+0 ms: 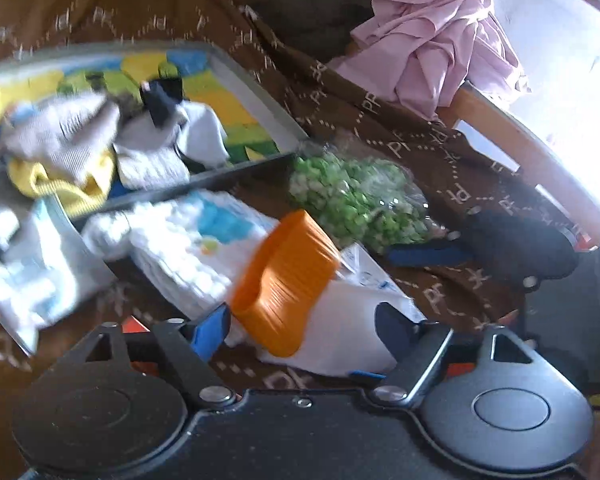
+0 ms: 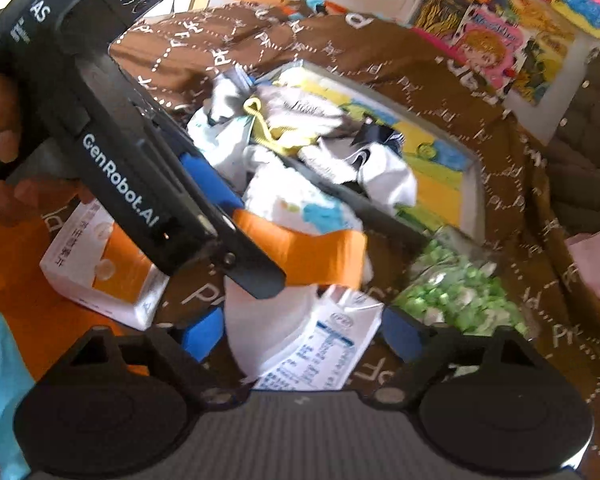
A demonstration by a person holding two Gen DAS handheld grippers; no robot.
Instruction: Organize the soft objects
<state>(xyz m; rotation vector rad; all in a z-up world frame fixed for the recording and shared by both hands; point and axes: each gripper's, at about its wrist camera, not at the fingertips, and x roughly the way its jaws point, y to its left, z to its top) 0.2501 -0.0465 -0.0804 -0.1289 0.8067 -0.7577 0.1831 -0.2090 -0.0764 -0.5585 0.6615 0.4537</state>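
**Two grippers close in on one white pack**

Both sets of jaws stand wide, gripping nothing: left gripper [image 1: 304, 334] and right gripper [image 2: 302, 334] straddle the orange-and-white pack [image 1: 296, 300]. Pulling unevenly could tear it. Beyond lie the green bag [image 1: 356, 196] and tray [image 1: 256, 92].

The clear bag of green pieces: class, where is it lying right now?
The clear bag of green pieces lies on the brown patterned cloth, right of centre in the left wrist view, just beyond the grey tray's near corner and behind the orange ribbed cap.
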